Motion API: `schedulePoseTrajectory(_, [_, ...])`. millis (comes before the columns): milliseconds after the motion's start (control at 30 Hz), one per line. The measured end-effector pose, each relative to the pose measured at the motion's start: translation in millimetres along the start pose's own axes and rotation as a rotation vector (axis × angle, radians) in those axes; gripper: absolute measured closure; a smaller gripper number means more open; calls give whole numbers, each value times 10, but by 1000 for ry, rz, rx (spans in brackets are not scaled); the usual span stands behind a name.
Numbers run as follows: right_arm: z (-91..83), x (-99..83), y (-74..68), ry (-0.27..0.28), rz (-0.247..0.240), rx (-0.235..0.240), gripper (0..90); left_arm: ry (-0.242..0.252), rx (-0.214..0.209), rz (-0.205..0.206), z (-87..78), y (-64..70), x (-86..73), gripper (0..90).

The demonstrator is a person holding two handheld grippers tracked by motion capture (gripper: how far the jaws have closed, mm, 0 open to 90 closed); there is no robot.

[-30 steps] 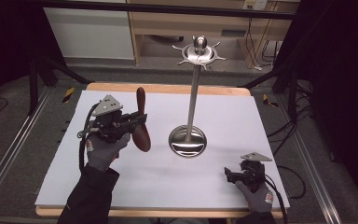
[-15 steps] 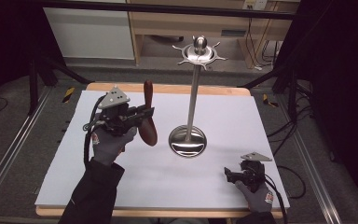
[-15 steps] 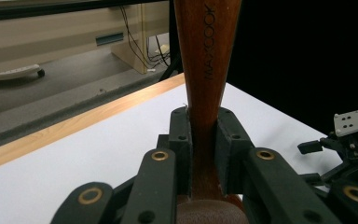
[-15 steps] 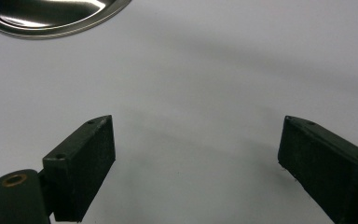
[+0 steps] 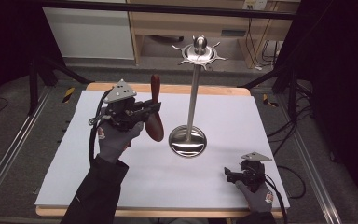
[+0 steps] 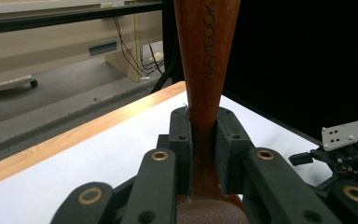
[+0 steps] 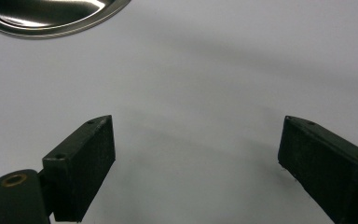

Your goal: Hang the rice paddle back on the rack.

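Note:
A dark brown wooden spoon [image 5: 157, 128] marked MAXCOOK [image 6: 208, 51] stands nearly upright, bowl down, above the white sheet. My left gripper [image 5: 154, 108] is shut on its handle, and the pads [image 6: 181, 140] press it from both sides. Just to its right rises a steel utensil stand [image 5: 194, 93] with a round base [image 5: 187, 141] and a ring of hooks [image 5: 199, 52] on top. My right gripper [image 5: 228, 175] rests near the front right of the table, open, its jaws wide apart over bare sheet [image 7: 196, 158]. The stand's base [image 7: 51, 14] shows at that view's top left.
The white sheet [image 5: 242, 116] covers a wooden table with its edge showing at the back [image 5: 214, 90]. Metal rails [image 5: 9, 154] run along both sides on the floor. A cabinet [image 5: 88, 28] and shelves stand behind. The right gripper's grey plate [image 6: 347, 133] shows in the left gripper view.
My left gripper has carried the wooden spoon to the right and a little farther back, closer to the stand. The right gripper has stayed where it was.

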State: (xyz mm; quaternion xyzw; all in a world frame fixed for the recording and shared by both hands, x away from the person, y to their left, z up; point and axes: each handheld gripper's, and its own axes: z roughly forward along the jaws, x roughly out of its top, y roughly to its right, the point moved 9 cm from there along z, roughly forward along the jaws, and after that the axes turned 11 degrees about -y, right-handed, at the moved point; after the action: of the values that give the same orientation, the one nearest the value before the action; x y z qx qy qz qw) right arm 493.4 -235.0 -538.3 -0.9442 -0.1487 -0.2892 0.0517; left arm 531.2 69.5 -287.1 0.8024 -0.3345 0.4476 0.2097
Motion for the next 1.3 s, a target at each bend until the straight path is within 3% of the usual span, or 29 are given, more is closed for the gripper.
schedulePoseTrajectory(1067, [3,9,1,2,11,4,110,8,3,40,57,76,398,775])
schedulePoseTrajectory(1100, [3,10,-1,3,11,5,110,26,14,70,65,57,438,776])
schedulePoseTrajectory(1267, [-8,10,-6,6,11,13,110,7,2,50,84,123,464,776])
schedulePoseTrajectory(1300, [-5,11,1,8,8,6,110,4,84,309,55,-70,554,776])
